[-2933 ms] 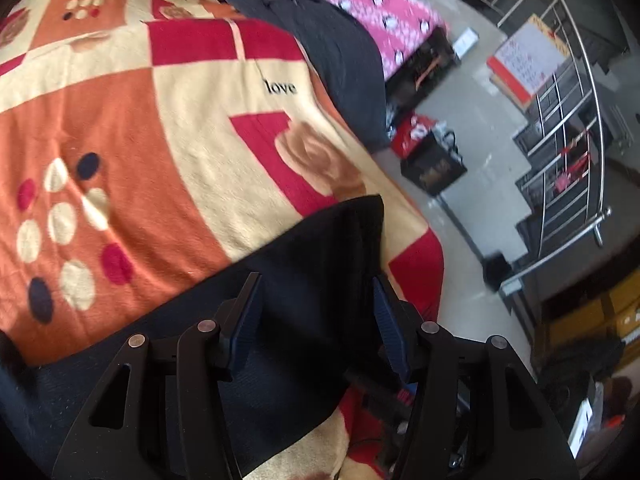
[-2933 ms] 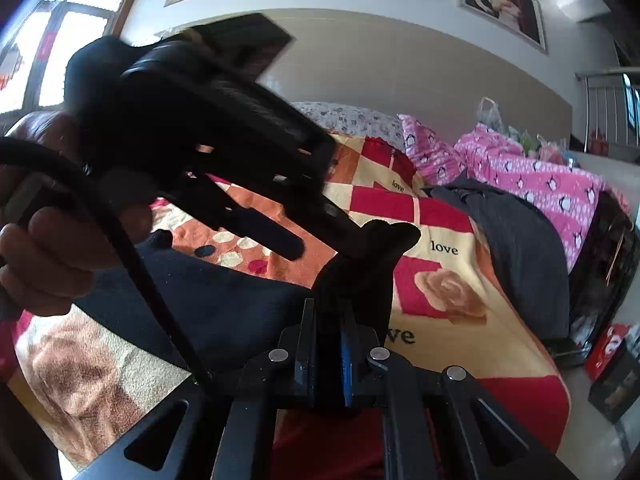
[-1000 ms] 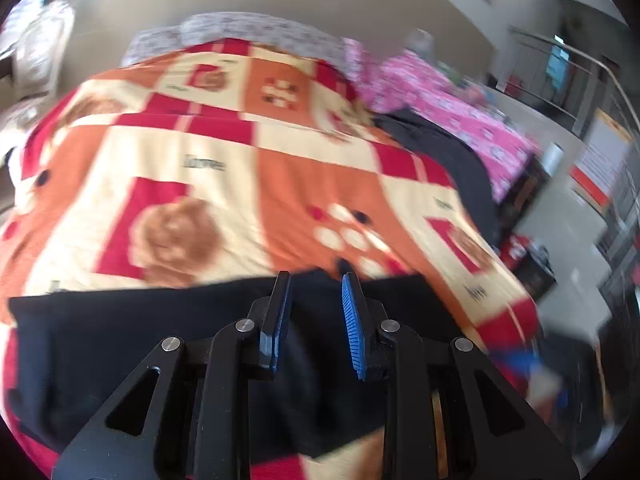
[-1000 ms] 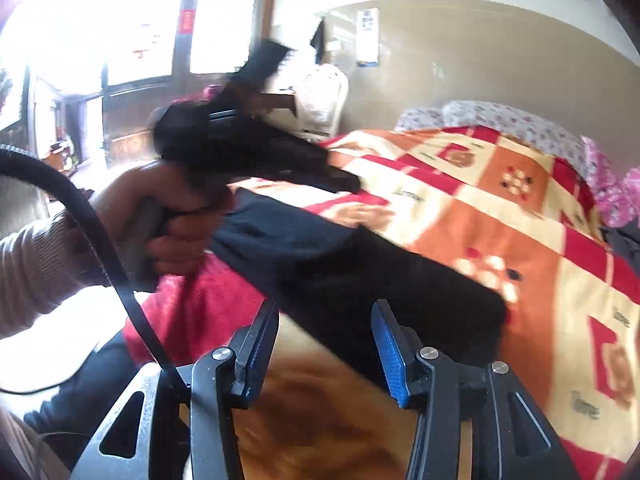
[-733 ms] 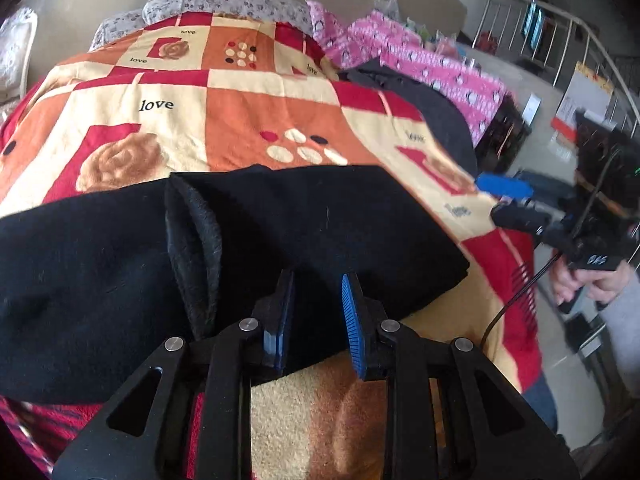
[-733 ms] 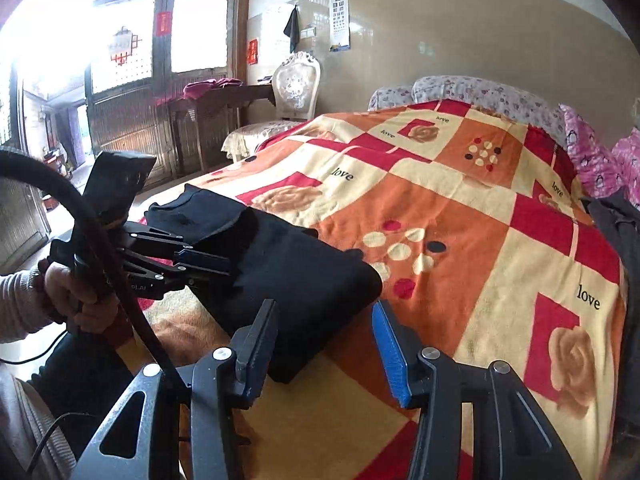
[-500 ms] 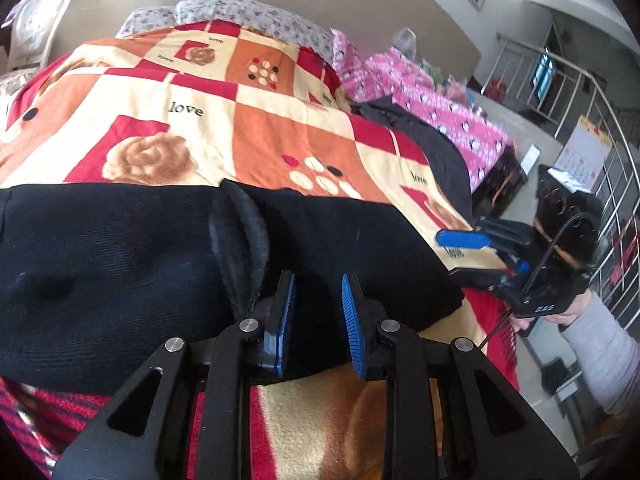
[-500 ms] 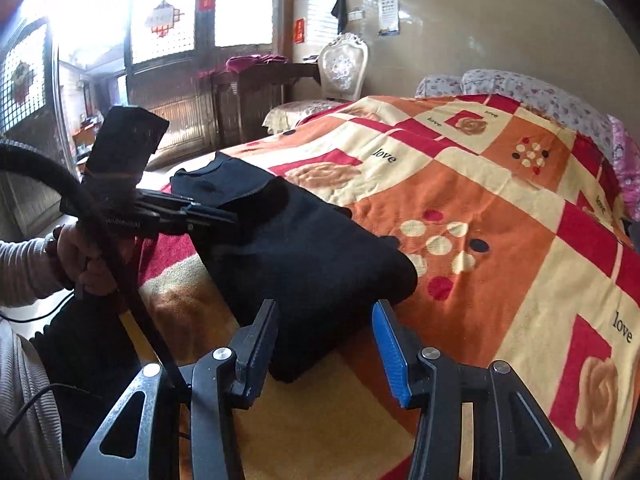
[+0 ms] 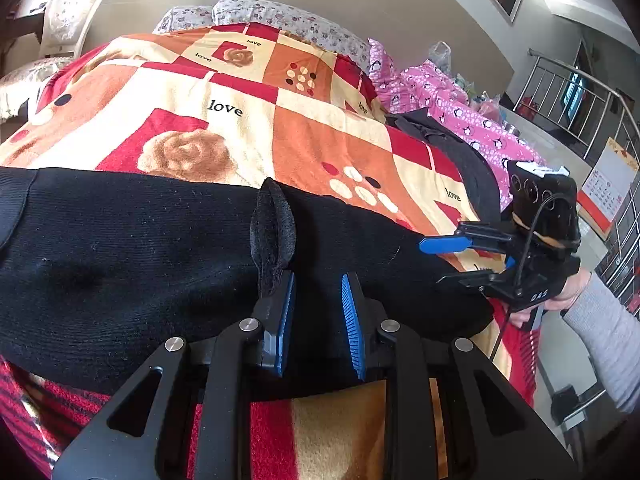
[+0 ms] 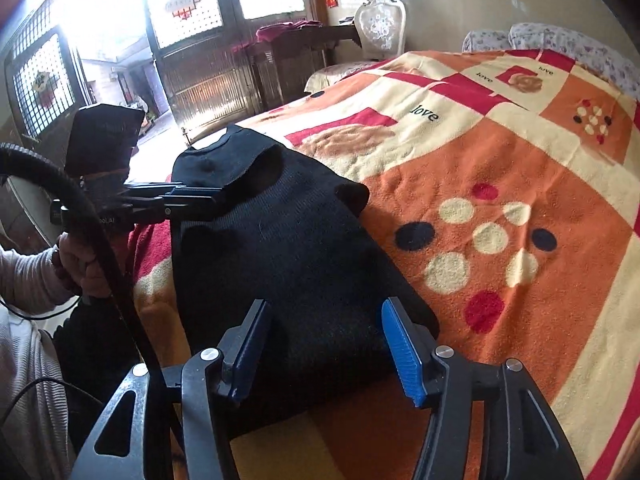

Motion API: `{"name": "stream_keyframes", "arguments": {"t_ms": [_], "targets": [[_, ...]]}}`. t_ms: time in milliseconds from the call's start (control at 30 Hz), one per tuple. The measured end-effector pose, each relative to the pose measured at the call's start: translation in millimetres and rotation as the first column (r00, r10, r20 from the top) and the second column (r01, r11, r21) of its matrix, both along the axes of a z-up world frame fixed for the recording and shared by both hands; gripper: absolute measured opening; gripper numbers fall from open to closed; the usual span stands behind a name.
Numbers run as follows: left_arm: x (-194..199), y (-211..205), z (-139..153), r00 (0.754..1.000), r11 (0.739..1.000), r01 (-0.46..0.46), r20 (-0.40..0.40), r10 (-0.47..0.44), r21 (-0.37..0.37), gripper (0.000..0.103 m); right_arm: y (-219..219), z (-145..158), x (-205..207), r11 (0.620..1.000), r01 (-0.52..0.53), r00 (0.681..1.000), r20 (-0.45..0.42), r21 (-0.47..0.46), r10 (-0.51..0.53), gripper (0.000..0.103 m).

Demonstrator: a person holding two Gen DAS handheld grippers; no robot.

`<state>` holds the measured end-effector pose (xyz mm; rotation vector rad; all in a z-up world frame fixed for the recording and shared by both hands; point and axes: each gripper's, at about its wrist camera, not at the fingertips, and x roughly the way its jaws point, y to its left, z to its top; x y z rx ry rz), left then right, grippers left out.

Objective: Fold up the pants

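Black pants (image 9: 140,248) on the bed (image 9: 320,128), left gripper (image 9: 316,296) fingers slightly apart, right gripper (image 10: 324,344) fingers wide apart.

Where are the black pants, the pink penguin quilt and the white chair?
black pants (image 9: 140,264), left wrist view, flat knit middle.
pink penguin quilt (image 9: 472,120), left wrist view, its top surface.
white chair (image 10: 380,24), right wrist view, its carved backrest.
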<state>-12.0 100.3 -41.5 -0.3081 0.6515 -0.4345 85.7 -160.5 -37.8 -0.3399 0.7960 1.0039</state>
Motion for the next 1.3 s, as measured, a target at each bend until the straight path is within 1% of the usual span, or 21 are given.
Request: {"name": "stream_keyframes", "arguments": {"t_ms": [67,100,133,167,200,233,267,300,333,367,400,433,467,500,533,600,633,700,967,1300], "targets": [[-0.1,0.9,-0.4,1.000,1.000,0.000,-0.002,0.000,-0.005,0.023,-4.8,7.2,2.8,1.000,-0.025,1.000,-0.009,0.006,0.025,0.056],[0.3,1.6,-0.8,1.000,1.000,0.000,-0.003,0.000,-0.008,0.023,-10.3,11.5,5.8,1.000,-0.015,1.000,0.007,0.016,0.015,0.056],[0.5,2.3,-1.0,1.000,1.000,0.000,-0.004,0.000,-0.012,0.023,-18.9,14.6,12.1,0.999,0.040,0.998,0.038,0.022,-0.041,0.057],[0.7,2.4,-1.2,1.000,1.000,0.000,-0.004,0.000,-0.016,0.023,-27.0,13.9,21.8,0.993,0.115,0.992,0.047,0.020,-0.116,0.059],[0.7,2.8,-1.3,1.000,1.000,-0.002,-0.005,0.002,-0.018,0.023,-36.5,10.6,34.1,0.981,0.195,0.980,0.028,0.022,-0.195,0.060],[0.6,2.8,-1.4,1.000,1.000,-0.003,-0.005,0.003,-0.018,0.023,-48.3,3.8,50.1,0.958,0.287,0.958,-0.012,0.018,-0.287,0.065],[0.4,2.5,-1.3,1.000,1.000,-0.004,-0.004,0.004,-0.016,0.023,-56.3,-1.3,63.3,0.927,0.375,0.926,-0.043,-0.006,-0.375,0.068],[0.3,2.1,-1.1,1.000,1.000,-0.004,-0.003,0.004,-0.014,0.023,-62.9,-5.2,73.2,0.900,0.435,0.898,-0.067,-0.024,-0.435,0.068],[0.2,1.9,-1.1,1.000,1.000,-0.004,-0.002,0.004,-0.013,0.023,-67.6,-1.2,76.8,0.891,0.454,0.890,-0.066,0.010,-0.452,0.067],[0.0,2.1,-1.2,1.000,1.000,-0.004,-0.002,0.004,-0.013,0.023,-68.6,-0.7,80.8,0.866,0.501,0.865,-0.041,-0.016,-0.501,0.078],[-0.3,2.3,-1.3,1.000,1.000,-0.003,-0.002,0.003,-0.015,0.023,-67.2,-4.5,85.6,0.828,0.555,0.831,0.000,-0.081,-0.557,0.081],[-0.1,2.6,-1.3,1.000,1.000,-0.003,-0.003,0.003,-0.017,0.023,-62.0,-5.6,87.4,0.810,0.572,0.819,0.049,-0.127,-0.571,0.086],[-0.2,3.2,-1.4,1.000,1.000,-0.003,-0.004,0.003,-0.020,0.023,-54.5,-8.5,88.1,0.817,0.553,0.833,0.064,-0.164,-0.550,0.103],[-0.2,3.5,-1.3,1.000,1.000,-0.002,-0.004,0.002,-0.023,0.023,-46.7,-11.1,87.5,0.830,0.524,0.851,0.076,-0.192,-0.520,0.103],[-0.1,3.8,-1.3,1.000,1.000,-0.001,-0.005,0.000,-0.027,0.023,-44.7,-8.8,85.6,0.826,0.532,0.847,0.096,-0.187,-0.523,0.103],[0.6,4.1,-1.4,1.000,1.000,-0.001,-0.006,0.001,-0.031,0.023,-49.2,-9.7,87.2,0.829,0.530,0.847,0.064,-0.176,-0.528,0.103],[0.7,3.9,-1.4,1.000,1.000,-0.002,-0.005,0.002,-0.031,0.023,-50.3,-8.8,86.6,0.831,0.530,0.847,0.061,-0.171,-0.528,0.103],[0.7,3.5,-1.3,1.000,1.000,-0.003,-0.004,0.003,-0.031,0.023,-48.0,-8.2,84.4,0.828,0.531,0.847,0.076,-0.182,-0.526,0.103],[0.3,5.6,-1.8,1.000,0.999,0.005,-0.008,-0.005,-0.053,0.023,-49.0,-9.3,85.4,0.829,0.529,0.848,0.069,-0.179,-0.526,0.103],[-1.2,5.8,-1.6,1.000,0.998,0.003,-0.007,-0.004,-0.056,0.023,-48.9,-9.4,85.8,0.830,0.529,0.848,0.066,-0.178,-0.526,0.103]]}}
